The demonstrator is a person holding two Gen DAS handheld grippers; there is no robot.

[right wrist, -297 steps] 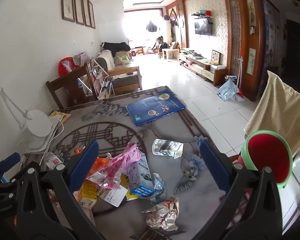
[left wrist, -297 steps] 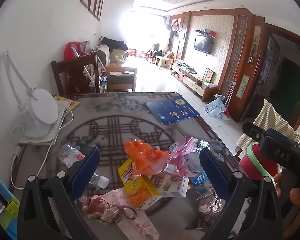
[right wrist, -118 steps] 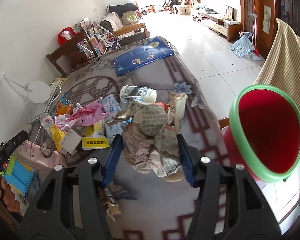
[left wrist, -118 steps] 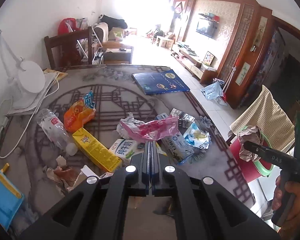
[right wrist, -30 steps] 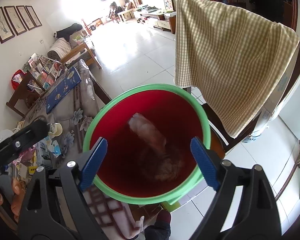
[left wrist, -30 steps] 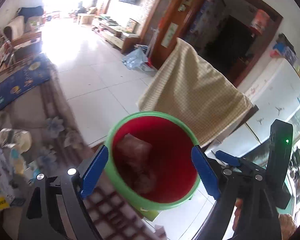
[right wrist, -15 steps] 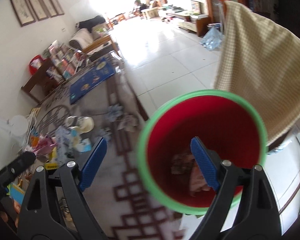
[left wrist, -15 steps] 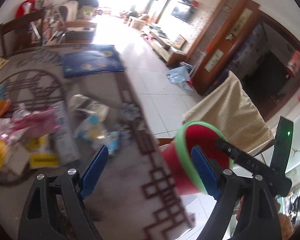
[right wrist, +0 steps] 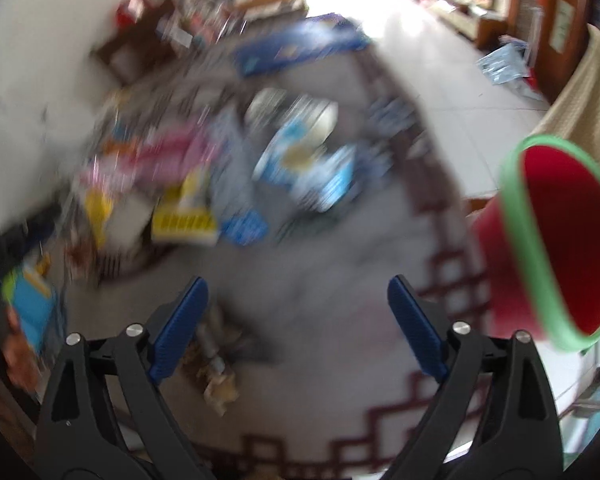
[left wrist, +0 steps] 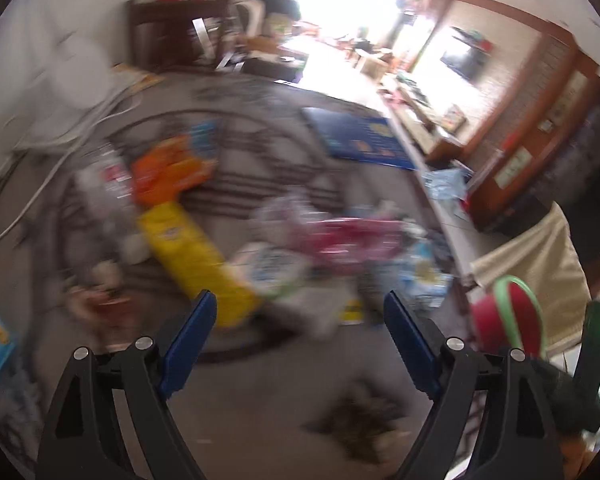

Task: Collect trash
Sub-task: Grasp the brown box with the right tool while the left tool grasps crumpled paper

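Both my hand-held grippers, left (left wrist: 296, 336) and right (right wrist: 298, 320), hung wide open and empty over the bench (right wrist: 320, 272); next grab: yellow carton (left wrist: 196, 256), then red bin (right wrist: 556, 240).

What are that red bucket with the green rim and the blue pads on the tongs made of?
The red bucket looks like smooth moulded plastic: even colour, thin wall, a rolled green rim. The blue pads on the right tongs seem rubbery, matte with fine ribbing, though blur leaves that open. Their black arms look like hard plastic with metal rivets.
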